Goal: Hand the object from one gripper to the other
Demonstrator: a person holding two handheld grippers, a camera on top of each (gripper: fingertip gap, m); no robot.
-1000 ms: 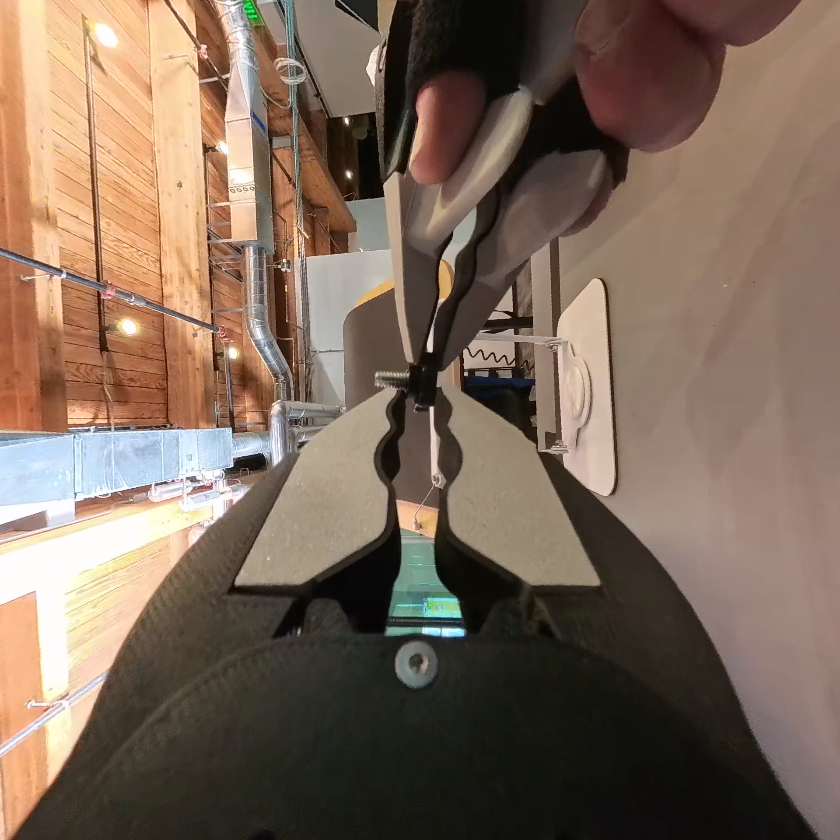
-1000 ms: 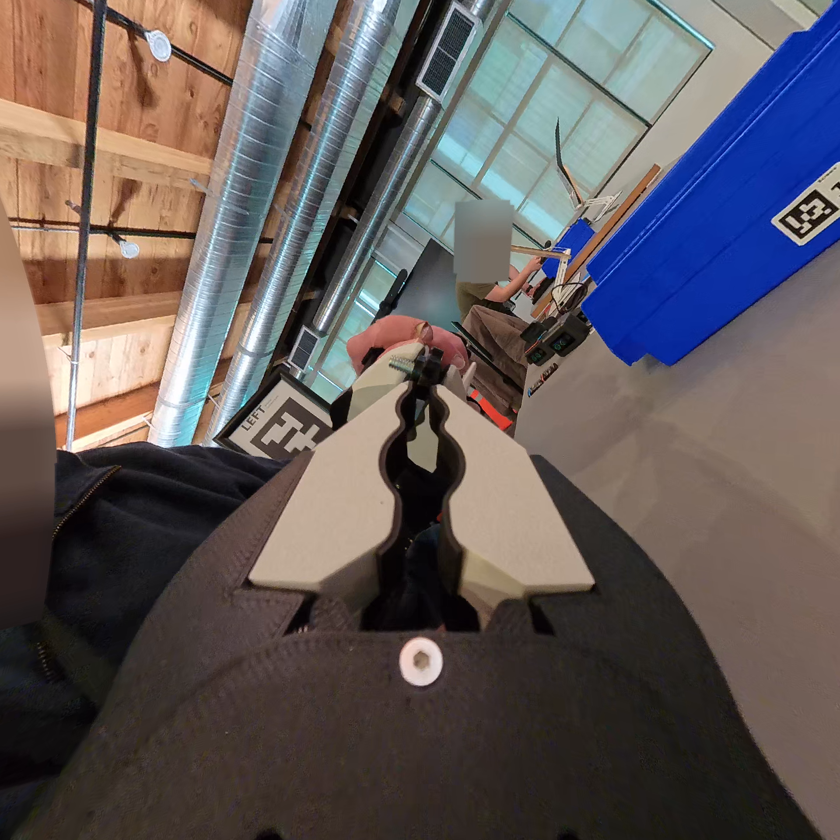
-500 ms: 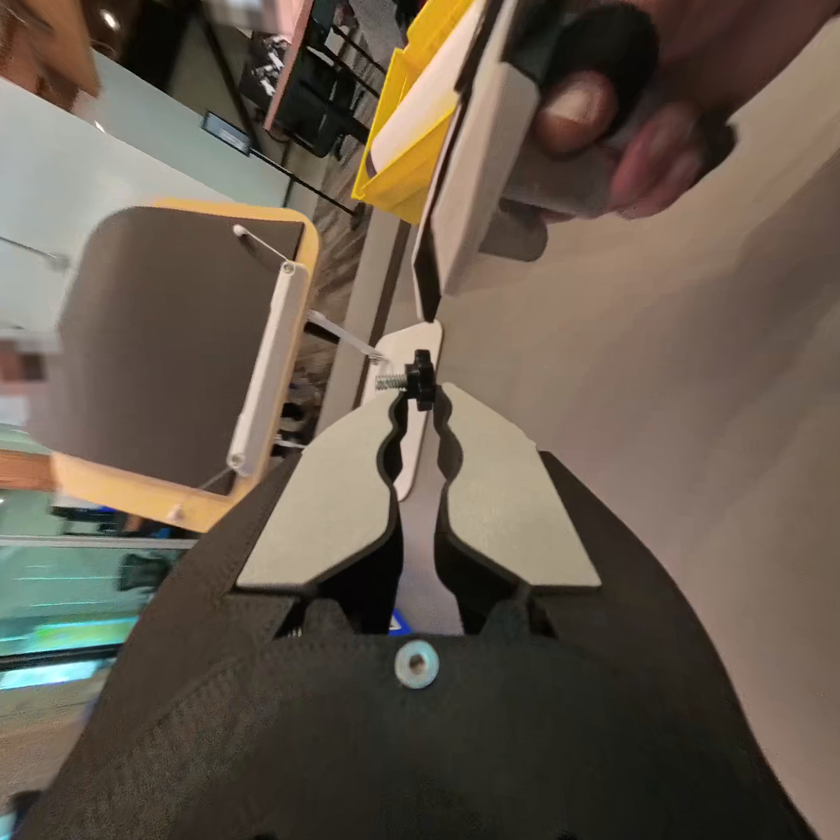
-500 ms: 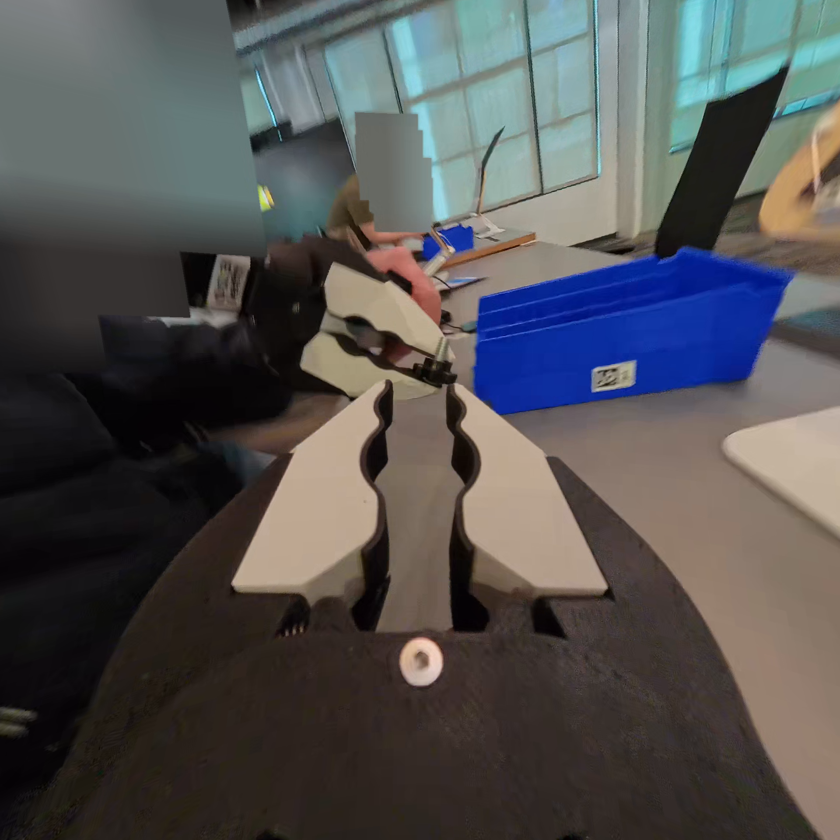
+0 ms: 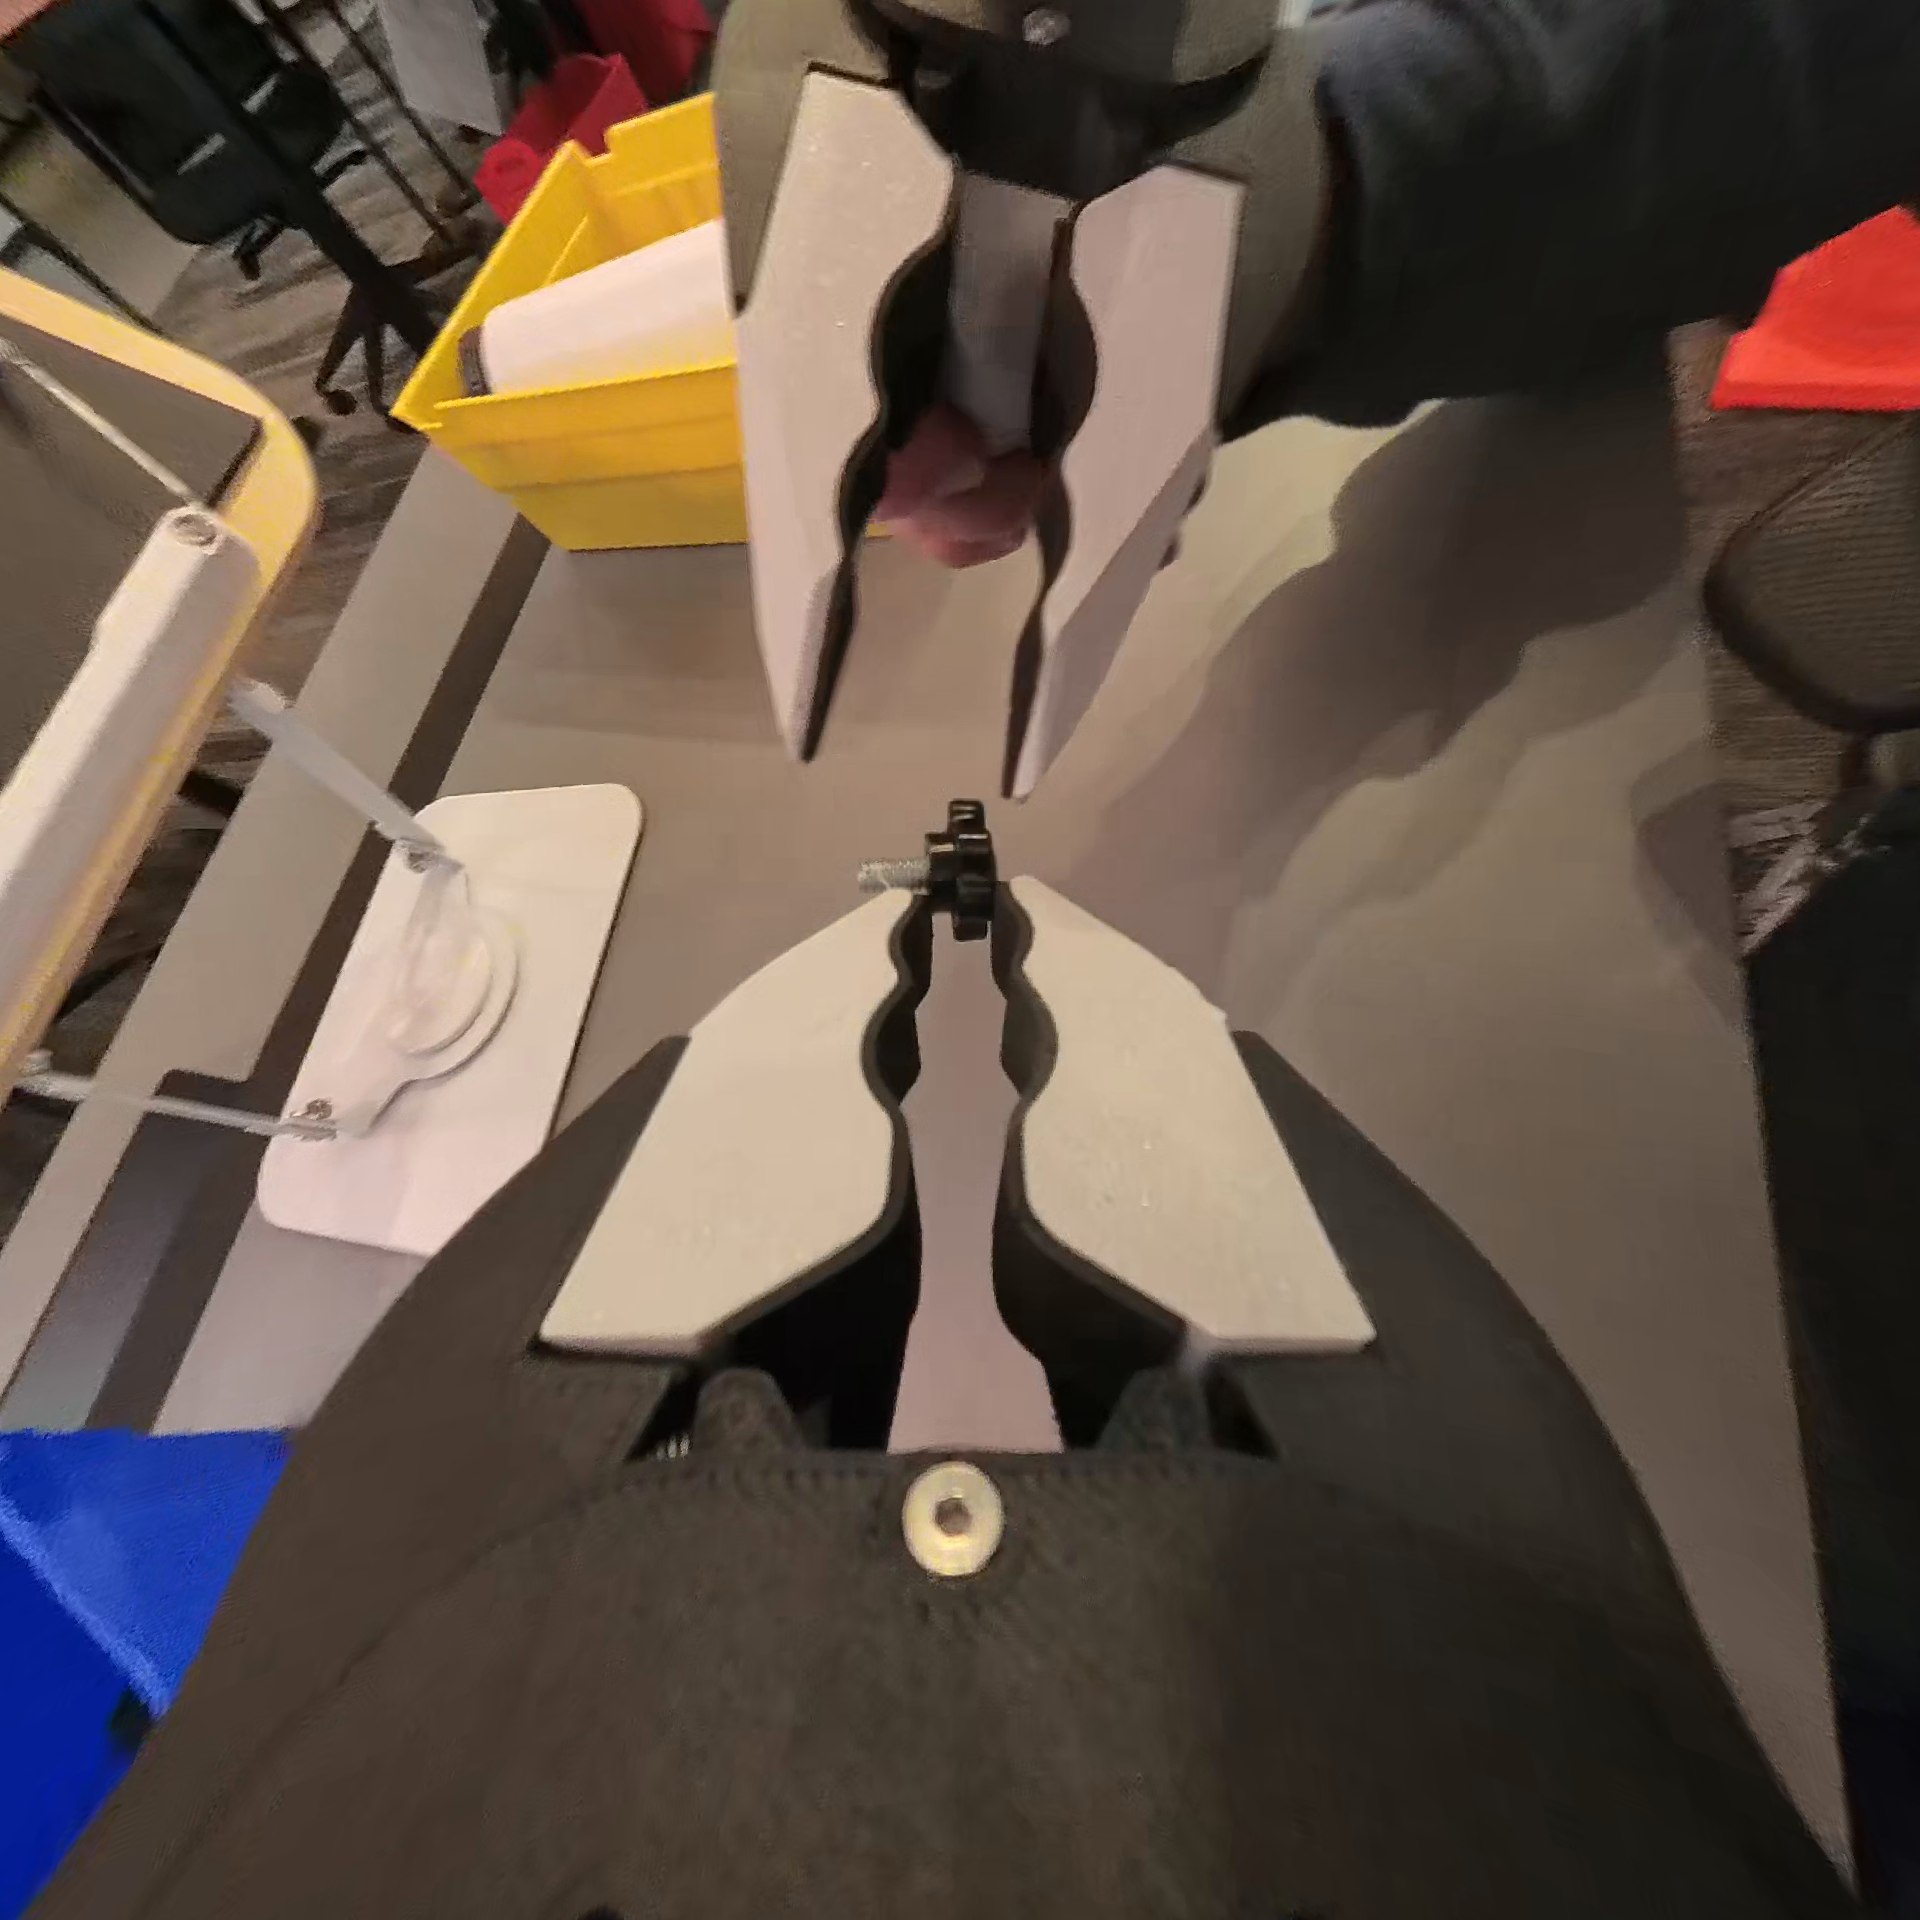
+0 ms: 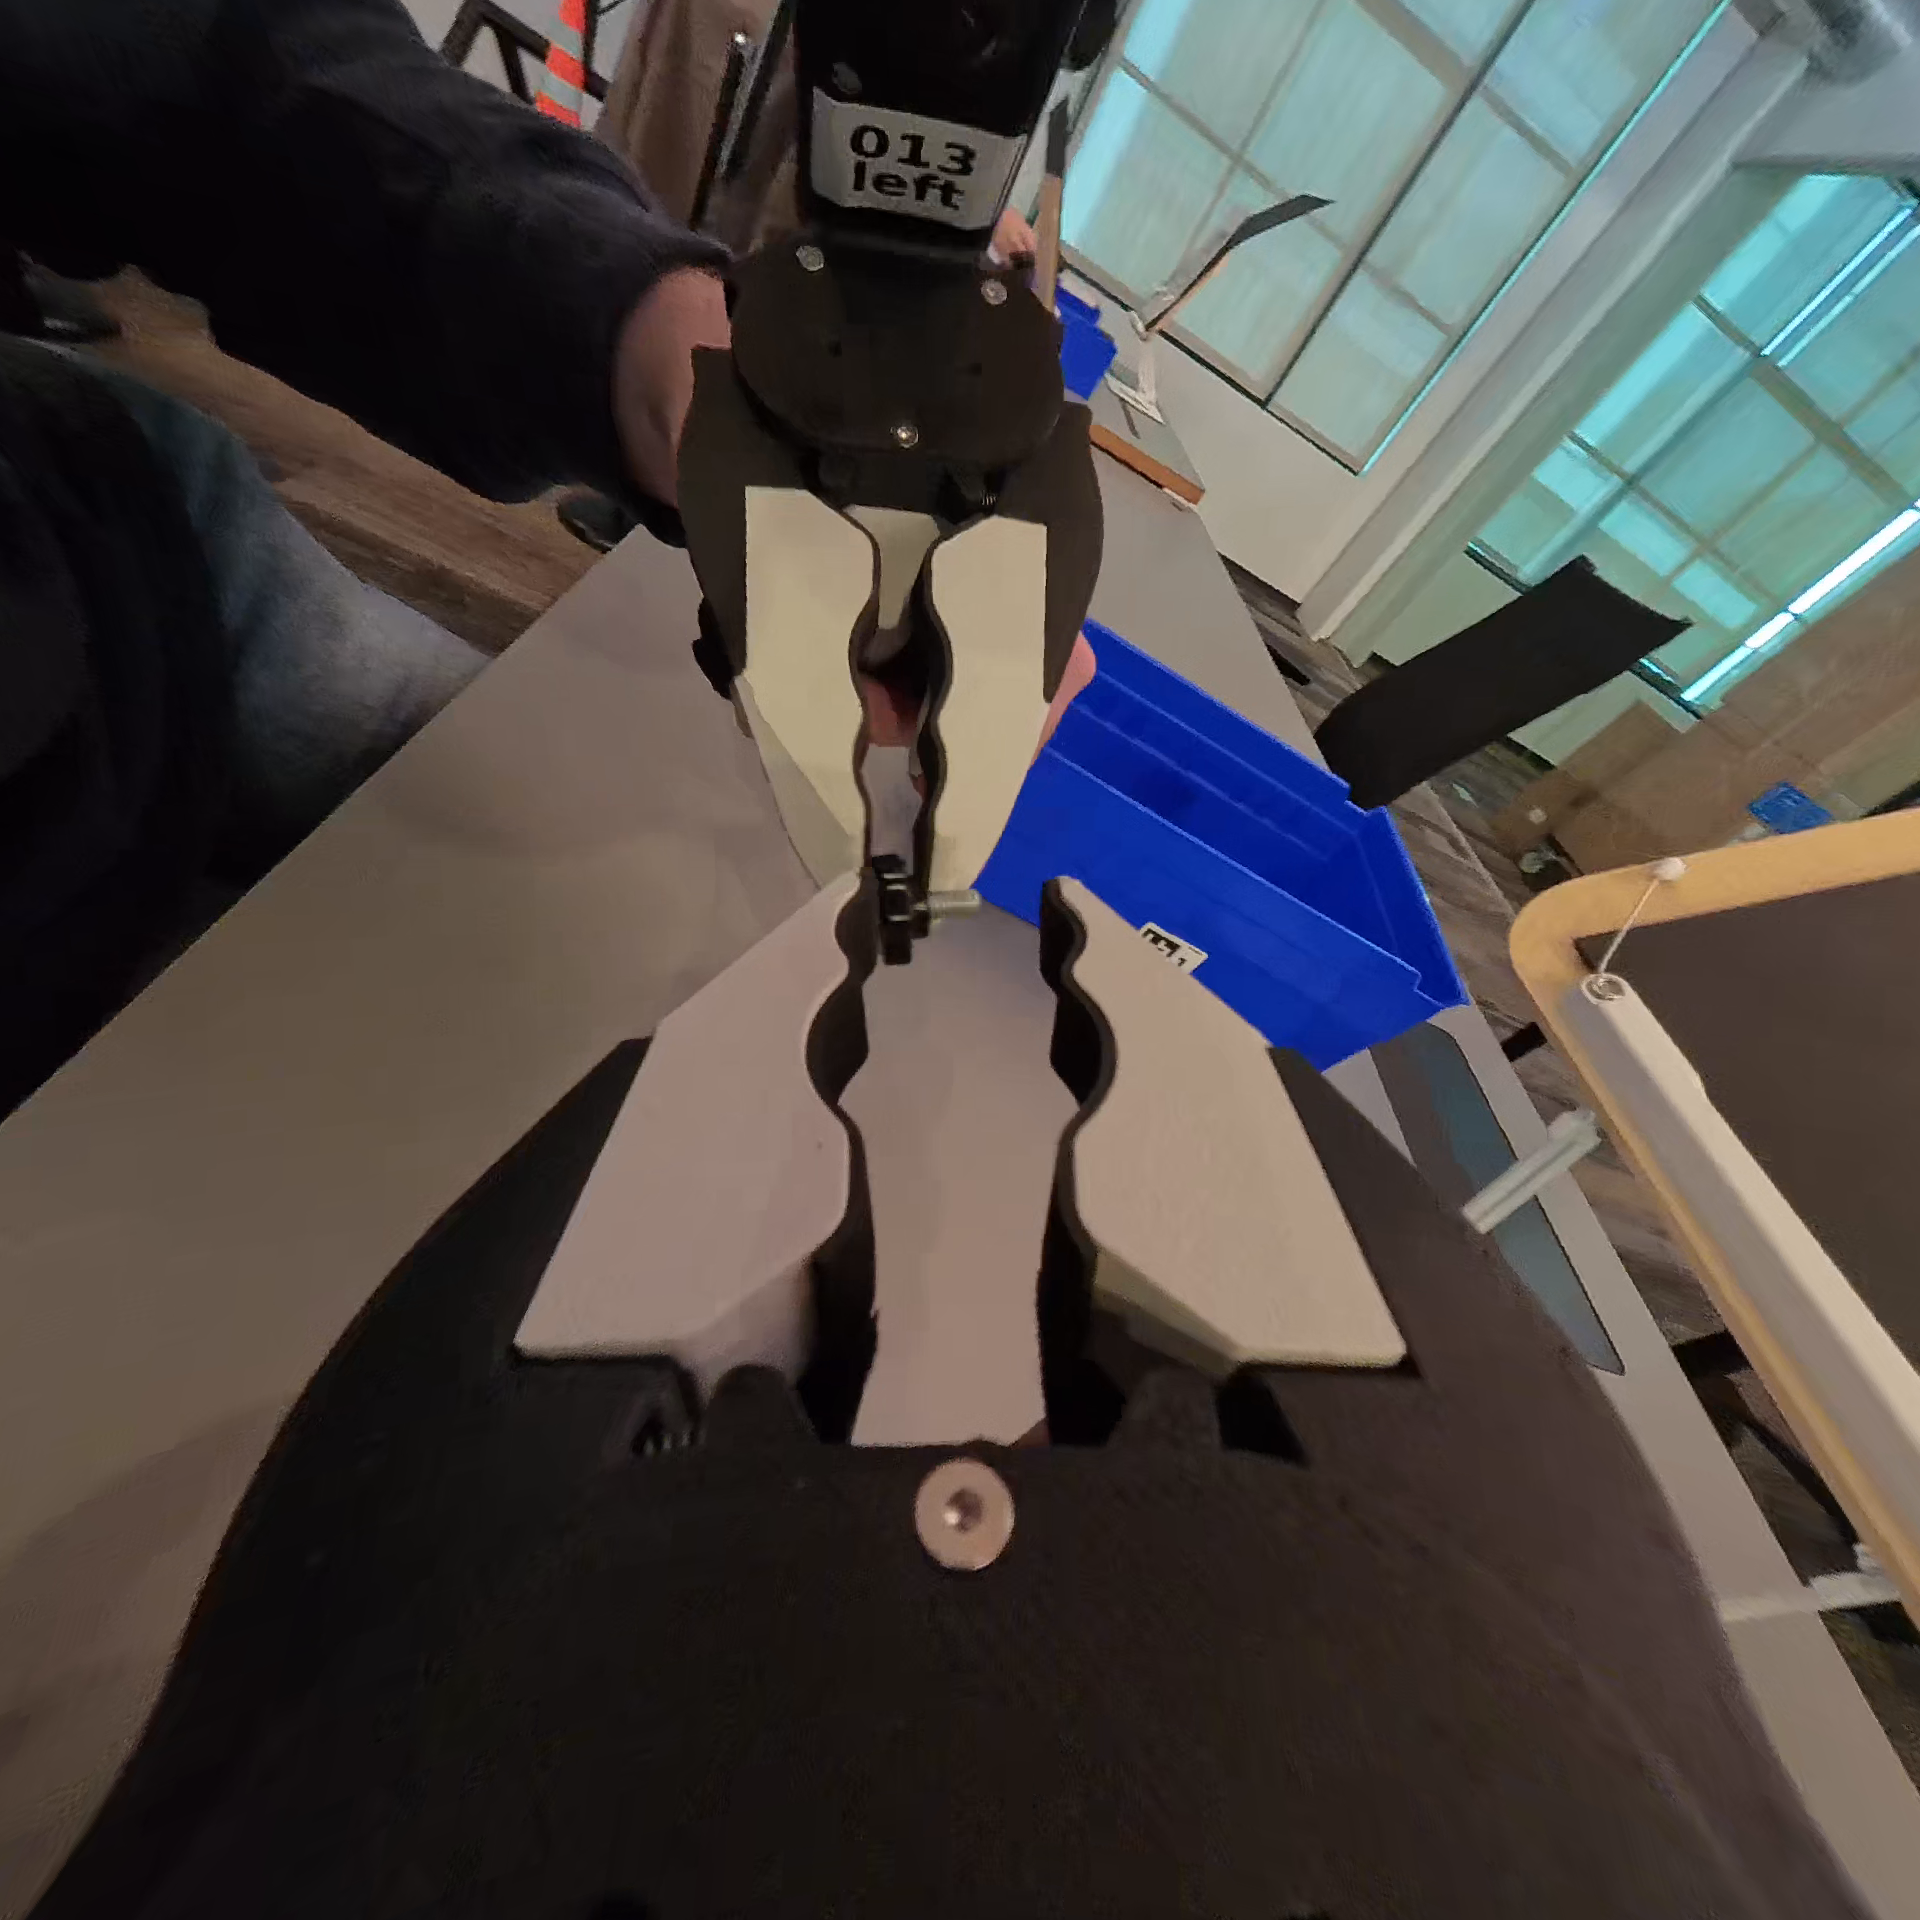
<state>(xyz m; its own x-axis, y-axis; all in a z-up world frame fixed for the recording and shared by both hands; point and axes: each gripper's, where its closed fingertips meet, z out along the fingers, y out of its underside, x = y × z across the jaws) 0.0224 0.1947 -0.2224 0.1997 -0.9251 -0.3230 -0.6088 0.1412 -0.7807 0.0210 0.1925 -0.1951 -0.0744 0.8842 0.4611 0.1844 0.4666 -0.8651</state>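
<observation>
Knob screw (image 5: pixel 958 871) in left tool (image 5: pixel 954 899).

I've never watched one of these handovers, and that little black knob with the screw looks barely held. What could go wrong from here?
1. The left gripper pinches the knob screw only at its very fingertips, so a nudge might twist or drop it onto the grey table.
2. The right gripper is open and close by; one of its fingers already sits against the knob, so closing off-centre could knock it loose.
</observation>
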